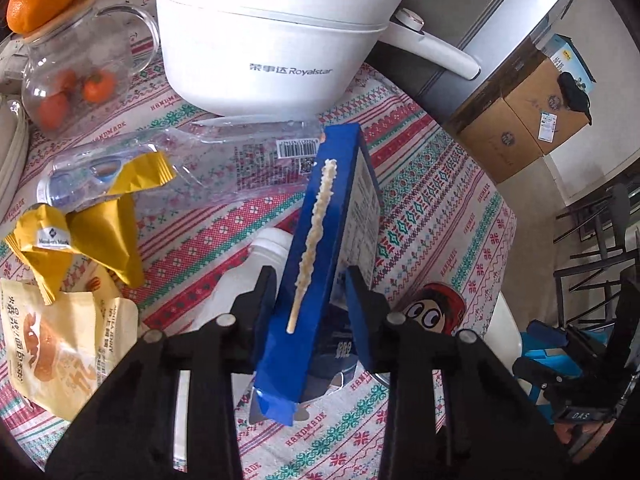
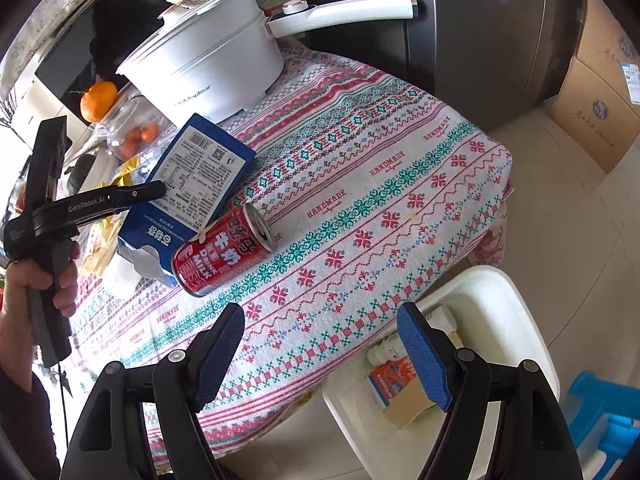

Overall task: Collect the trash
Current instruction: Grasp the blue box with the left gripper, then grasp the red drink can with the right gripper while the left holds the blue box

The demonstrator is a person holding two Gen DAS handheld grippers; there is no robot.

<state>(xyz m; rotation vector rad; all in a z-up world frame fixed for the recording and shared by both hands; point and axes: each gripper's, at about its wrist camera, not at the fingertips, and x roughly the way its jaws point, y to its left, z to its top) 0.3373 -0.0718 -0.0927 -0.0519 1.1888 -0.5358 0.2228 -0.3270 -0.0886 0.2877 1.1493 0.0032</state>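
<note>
My left gripper is shut on a blue carton and holds it tilted above the patterned tablecloth; the carton also shows in the right wrist view. A red milk can lies on its side beside the carton. A crushed clear plastic bottle, yellow wrappers, a snack bag and a white bottle lie on the table. My right gripper is open and empty, over the table's near edge and a white bin that holds some trash.
A white electric pot stands at the back of the table. A glass jar with oranges stands at the back left. Cardboard boxes and a fridge are beyond the table. A blue stool is at the right.
</note>
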